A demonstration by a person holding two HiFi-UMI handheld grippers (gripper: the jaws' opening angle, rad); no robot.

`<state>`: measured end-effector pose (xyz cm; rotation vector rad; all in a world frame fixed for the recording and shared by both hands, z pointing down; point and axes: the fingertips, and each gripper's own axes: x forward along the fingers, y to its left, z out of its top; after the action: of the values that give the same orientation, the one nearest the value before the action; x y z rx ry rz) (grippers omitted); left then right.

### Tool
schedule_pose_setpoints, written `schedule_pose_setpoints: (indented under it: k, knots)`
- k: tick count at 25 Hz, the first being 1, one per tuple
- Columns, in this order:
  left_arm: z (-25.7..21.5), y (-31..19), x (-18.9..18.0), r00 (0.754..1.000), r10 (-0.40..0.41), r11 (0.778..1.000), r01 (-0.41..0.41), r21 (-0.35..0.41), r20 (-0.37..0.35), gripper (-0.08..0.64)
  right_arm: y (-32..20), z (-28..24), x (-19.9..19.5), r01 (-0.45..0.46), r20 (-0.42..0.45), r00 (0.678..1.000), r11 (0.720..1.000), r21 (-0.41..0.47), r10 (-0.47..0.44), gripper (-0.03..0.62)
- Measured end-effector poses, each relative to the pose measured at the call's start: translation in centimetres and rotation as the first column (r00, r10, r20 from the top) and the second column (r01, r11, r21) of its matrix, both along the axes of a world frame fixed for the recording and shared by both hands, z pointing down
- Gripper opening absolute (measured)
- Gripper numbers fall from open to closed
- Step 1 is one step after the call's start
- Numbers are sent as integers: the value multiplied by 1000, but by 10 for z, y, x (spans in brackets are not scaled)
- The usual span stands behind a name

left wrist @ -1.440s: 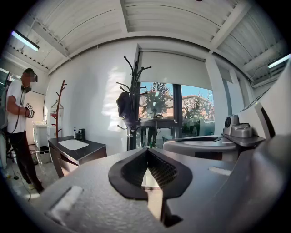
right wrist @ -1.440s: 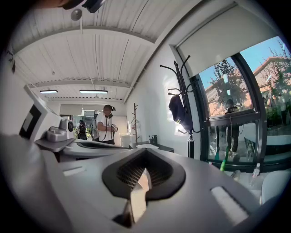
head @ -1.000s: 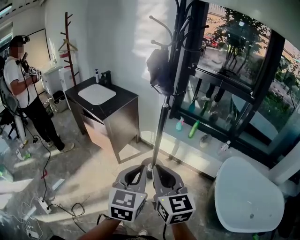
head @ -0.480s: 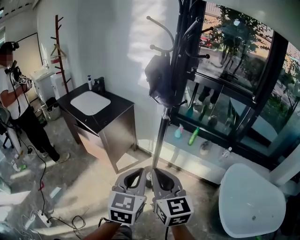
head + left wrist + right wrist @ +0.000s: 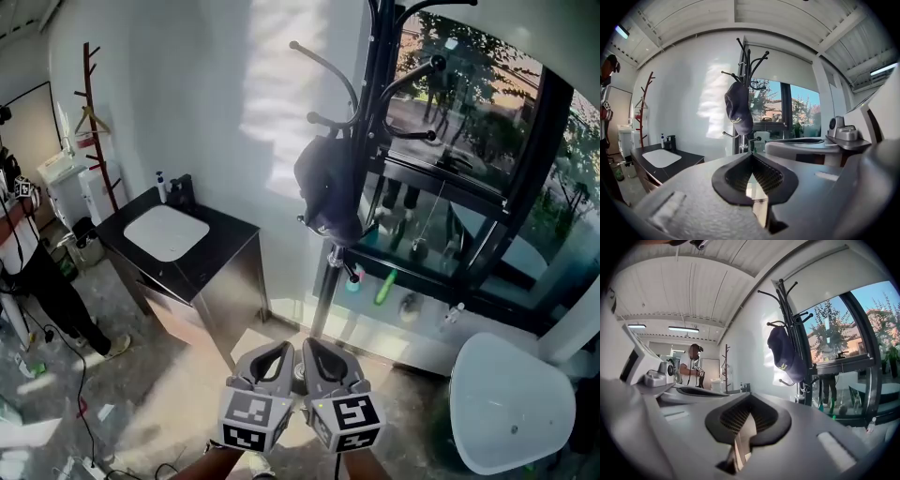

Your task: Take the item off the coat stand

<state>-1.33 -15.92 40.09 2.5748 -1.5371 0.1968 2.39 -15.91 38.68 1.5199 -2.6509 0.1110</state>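
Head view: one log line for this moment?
phase: pre-grasp | cap: hanging on coat stand, untouched | left claw: shut, empty | right claw: shut, empty, beside left

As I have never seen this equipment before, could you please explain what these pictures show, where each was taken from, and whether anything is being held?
No robot here: a person holds two handheld grippers, the left gripper and the right gripper. The wide picture comes from a camera on the person's head, looking down; the other two come from cameras riding on each gripper, looking along its jaws. Both pairs of jaws are closed with nothing between them. Ahead stands a black coat stand with a dark cap hanging on it, untouched. A sink cabinet stands nearby.
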Motion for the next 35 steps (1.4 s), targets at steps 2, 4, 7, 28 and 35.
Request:
schedule_pose_setpoints:
  k: [2, 4, 7, 28, 35]
  knots:
    - [-2, -11, -10, 1000, 12, 1000, -12, 13, -1, -3, -10, -2, -9, -10, -5, 1000, 1000, 10, 10, 6]
    - [-6, -20, -20, 1000, 23, 1000, -23, 21, -6, -3, -20, -9, -17, -33, -5, 999, 999, 26, 33, 6]
    - [-9, -31, -30, 999, 40, 999, -40, 18, -19, -3, -34, -20, -26, -61, -4, 998, 997, 47, 61, 6]
    - [-39, -131, -19, 998, 53, 996, -51, 80, -31, -3, -134, -100, 20, -123, -52, 989, 968, 219, 137, 9]
    - [-47, -164, -4, 999, 27, 995, -24, 98, -30, -3, -170, -126, 36, -96, -66, 991, 965, 245, 116, 41]
